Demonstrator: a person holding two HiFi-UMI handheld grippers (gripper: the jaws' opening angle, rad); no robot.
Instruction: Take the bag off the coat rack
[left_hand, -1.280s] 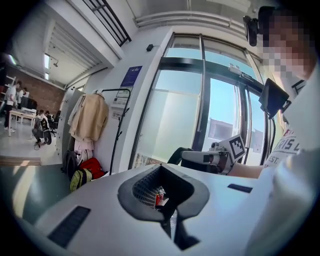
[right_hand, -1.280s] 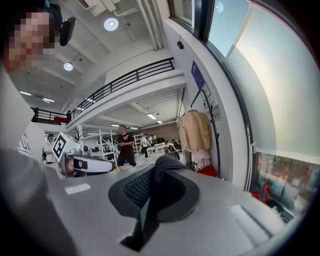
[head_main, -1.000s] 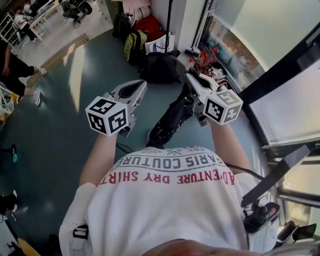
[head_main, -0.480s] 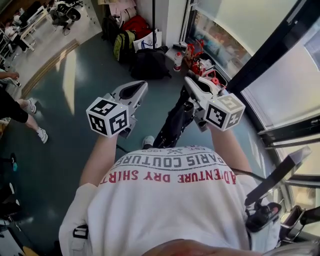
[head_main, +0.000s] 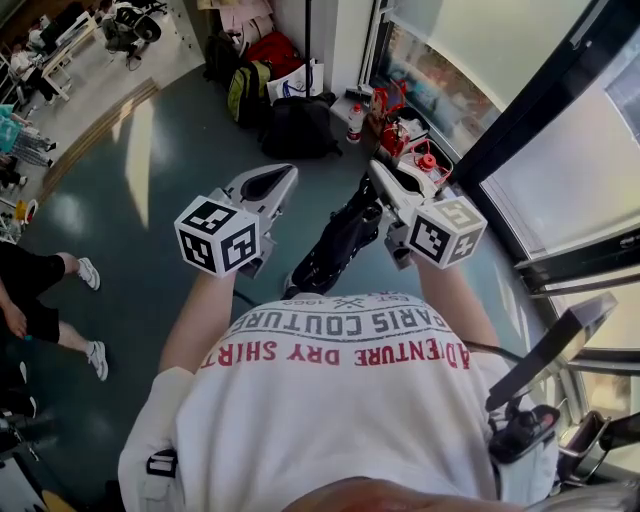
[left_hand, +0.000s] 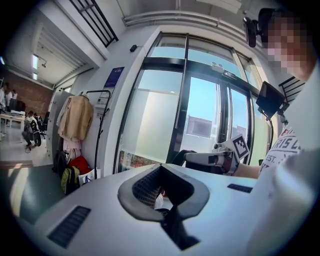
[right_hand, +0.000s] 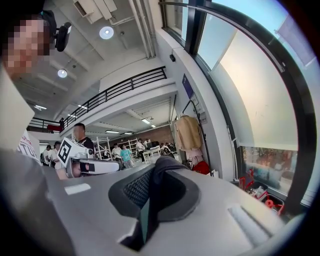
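A black bag (head_main: 338, 243) hangs by its strap from my right gripper (head_main: 380, 182), clear of the floor in front of the person. The right gripper view shows the dark strap (right_hand: 162, 172) pinched in the shut jaws. My left gripper (head_main: 272, 183) is level with it to the left, apart from the bag, jaws together with nothing in them. The coat rack (left_hand: 98, 129) stands by the window wall with a beige coat (left_hand: 75, 116) on it, some way ahead. In the right gripper view the same coat (right_hand: 188, 133) shows.
Backpacks and bags (head_main: 262, 85) lie on the floor at the rack's foot, with red items and a bottle (head_main: 354, 122) along the window (head_main: 560, 170). A person's legs (head_main: 40, 315) are at the left. Several people stand at tables (right_hand: 125, 152) far back.
The hanging bag has swung a little to the left and lower. Both grippers stay at about the same place. A person's legs have come in at the left.
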